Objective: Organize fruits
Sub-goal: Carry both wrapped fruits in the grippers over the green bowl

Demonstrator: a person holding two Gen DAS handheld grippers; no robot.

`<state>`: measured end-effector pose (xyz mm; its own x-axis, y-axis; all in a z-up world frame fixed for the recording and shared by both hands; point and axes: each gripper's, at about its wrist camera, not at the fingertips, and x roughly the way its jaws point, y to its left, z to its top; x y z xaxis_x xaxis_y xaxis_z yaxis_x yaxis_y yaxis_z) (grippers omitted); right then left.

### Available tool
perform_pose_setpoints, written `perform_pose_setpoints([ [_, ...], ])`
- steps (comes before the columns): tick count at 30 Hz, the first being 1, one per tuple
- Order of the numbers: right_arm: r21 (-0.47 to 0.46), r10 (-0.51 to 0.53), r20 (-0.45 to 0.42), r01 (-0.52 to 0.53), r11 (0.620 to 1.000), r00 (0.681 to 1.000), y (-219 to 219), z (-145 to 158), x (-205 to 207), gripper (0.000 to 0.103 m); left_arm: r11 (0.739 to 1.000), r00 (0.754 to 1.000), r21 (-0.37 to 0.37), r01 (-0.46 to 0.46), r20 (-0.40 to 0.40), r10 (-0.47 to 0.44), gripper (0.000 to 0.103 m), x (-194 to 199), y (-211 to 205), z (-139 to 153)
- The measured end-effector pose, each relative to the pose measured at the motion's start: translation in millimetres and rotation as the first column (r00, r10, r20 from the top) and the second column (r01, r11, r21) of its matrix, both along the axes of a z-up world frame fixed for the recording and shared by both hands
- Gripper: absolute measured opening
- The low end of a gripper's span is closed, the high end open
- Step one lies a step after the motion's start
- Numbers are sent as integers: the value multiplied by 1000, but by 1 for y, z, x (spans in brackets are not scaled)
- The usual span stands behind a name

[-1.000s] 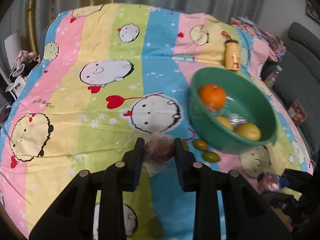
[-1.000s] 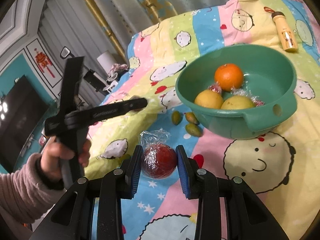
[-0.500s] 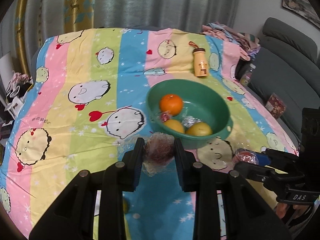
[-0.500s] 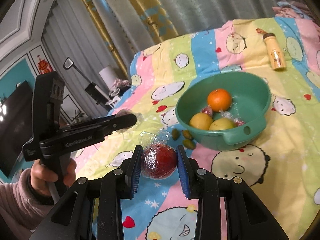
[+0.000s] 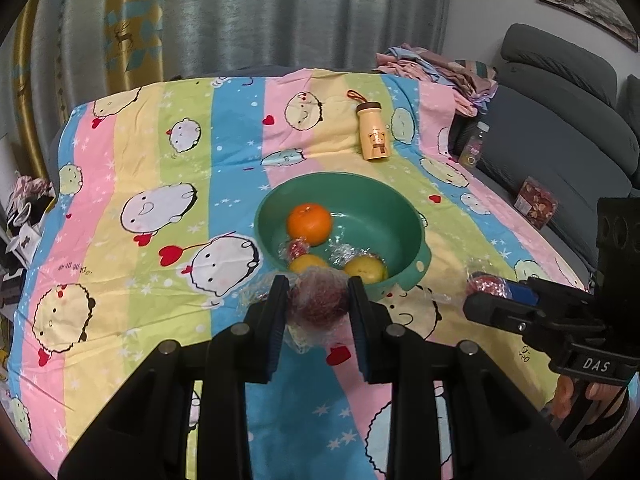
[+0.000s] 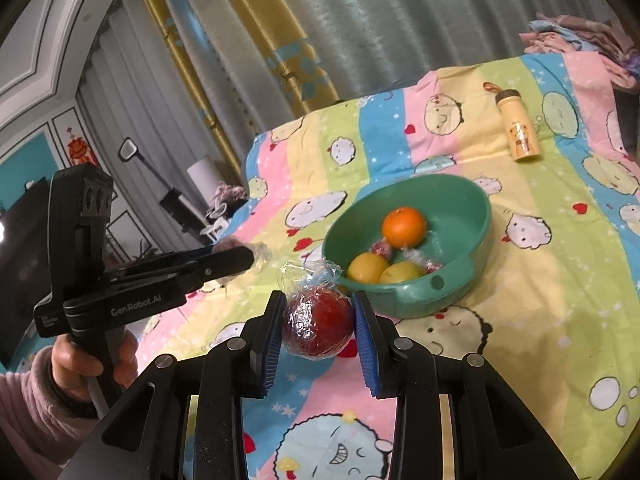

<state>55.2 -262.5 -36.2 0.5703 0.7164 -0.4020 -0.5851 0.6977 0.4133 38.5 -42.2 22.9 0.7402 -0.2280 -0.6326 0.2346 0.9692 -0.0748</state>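
My left gripper is shut on a dark red fruit wrapped in clear film, held above the striped bedspread just in front of the green bowl. My right gripper is shut on a brighter red wrapped fruit, also raised near the bowl. Inside the bowl lie an orange, two yellow fruits and small wrapped pieces. Each gripper shows in the other's view: the right gripper at the right, the left gripper at the left.
A yellow bottle lies on the cartoon bedspread beyond the bowl. A grey sofa with a bottle and a box stands at the right. Folded clothes sit at the far corner. Curtains hang behind.
Both grippers have risen and drawn back with their wrapped fruits, so the bowl looks smaller and farther. The small green fruits by the bowl have dropped out of sight behind the grippers.
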Motion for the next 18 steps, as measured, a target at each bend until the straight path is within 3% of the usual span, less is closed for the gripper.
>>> perform_pose_setpoints([
  [18,-10,-91,-6,91,996,996,-10,7,52,35,999,998,1,48,-34,-48,29,61,-18,-1],
])
